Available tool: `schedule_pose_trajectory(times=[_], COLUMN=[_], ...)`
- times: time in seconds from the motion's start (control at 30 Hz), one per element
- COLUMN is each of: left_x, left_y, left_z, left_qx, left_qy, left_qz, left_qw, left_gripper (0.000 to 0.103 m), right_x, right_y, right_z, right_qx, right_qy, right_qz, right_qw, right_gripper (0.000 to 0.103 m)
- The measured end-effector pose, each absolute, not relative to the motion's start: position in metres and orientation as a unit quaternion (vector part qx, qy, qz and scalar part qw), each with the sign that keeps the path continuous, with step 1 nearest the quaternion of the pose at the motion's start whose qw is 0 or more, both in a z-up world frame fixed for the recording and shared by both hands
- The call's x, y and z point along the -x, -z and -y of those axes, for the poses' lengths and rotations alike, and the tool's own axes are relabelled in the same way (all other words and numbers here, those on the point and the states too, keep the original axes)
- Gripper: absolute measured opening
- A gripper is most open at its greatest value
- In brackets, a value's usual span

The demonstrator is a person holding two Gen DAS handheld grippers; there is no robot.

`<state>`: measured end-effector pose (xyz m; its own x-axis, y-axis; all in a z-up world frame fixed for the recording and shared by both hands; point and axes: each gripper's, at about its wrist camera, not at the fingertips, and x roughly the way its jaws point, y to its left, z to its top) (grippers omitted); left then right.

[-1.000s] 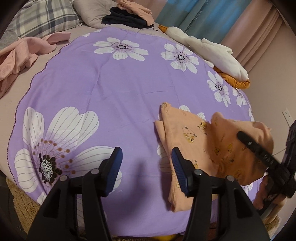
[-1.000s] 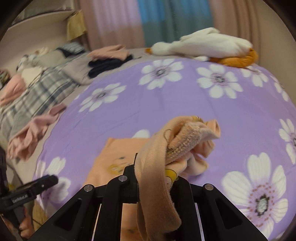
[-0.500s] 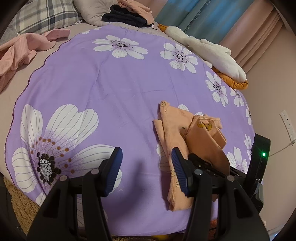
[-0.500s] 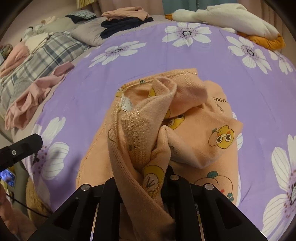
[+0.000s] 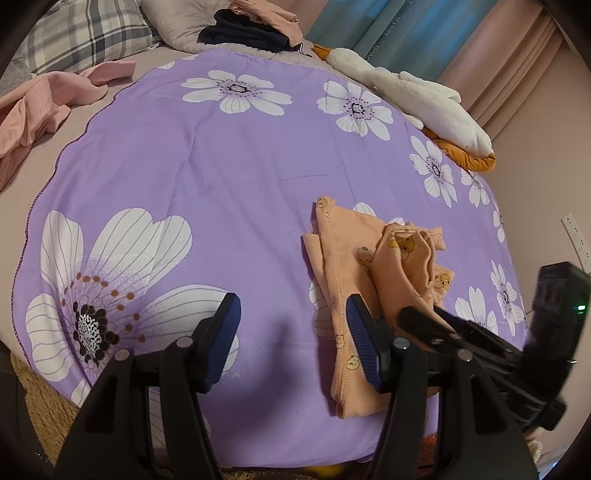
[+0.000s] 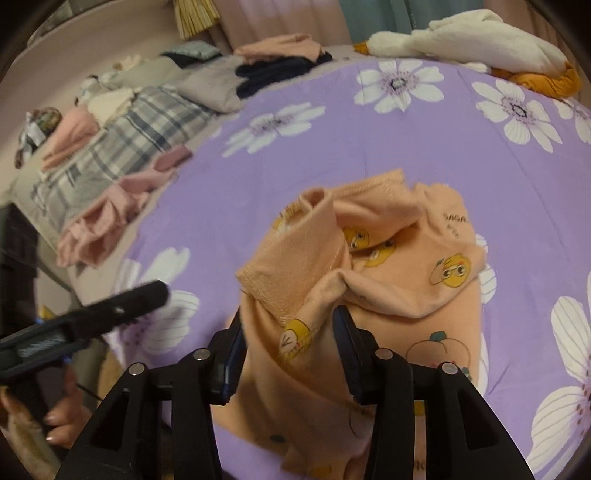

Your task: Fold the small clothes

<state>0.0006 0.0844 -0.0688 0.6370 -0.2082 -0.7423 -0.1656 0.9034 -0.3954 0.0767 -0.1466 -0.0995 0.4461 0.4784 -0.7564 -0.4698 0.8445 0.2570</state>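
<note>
With our right gripper [image 6: 288, 339] parted around the orange garment [image 6: 388, 266] and our left gripper [image 5: 293, 339] wide and empty, we judge the fold mid-way; next, flatten it.

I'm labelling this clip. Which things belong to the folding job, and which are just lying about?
Job: orange printed garment; right gripper; left gripper; purple flowered sheet.
Lying about: plush duck; pink clothes; dark folded clothes; plaid pillow.

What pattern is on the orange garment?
Small yellow cartoon faces on the peach-orange garment, clearest in the right wrist view.
</note>
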Motion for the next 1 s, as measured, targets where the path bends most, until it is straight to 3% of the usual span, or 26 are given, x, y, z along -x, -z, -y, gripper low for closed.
schedule_pose_trajectory(times=[0.3,0.63,1.0], left_x=[0.001,-0.003,-0.002], left_y=[0.065,0.064,0.066], left_z=[-0.077,-0.062,-0.061], left_qx=[0.223,0.213,0.214], left_qy=[0.028,0.032,0.034], left_qz=[-0.425,-0.437,-0.441], left_qw=[0.877,0.873,0.871], left_gripper=[0.060,0.060,0.061], right_x=[-0.075,-0.074,-0.070], right_y=[0.076,0.118,0.123], right_z=[0.187,0.180,0.148], right_qx=[-0.054,-0.039,0.011], right_qy=[-0.245,-0.240,-0.255], right_qz=[-0.406,-0.469,-0.469], right_qw=[0.879,0.849,0.846], right_gripper=[0.049,0.049,0.049])
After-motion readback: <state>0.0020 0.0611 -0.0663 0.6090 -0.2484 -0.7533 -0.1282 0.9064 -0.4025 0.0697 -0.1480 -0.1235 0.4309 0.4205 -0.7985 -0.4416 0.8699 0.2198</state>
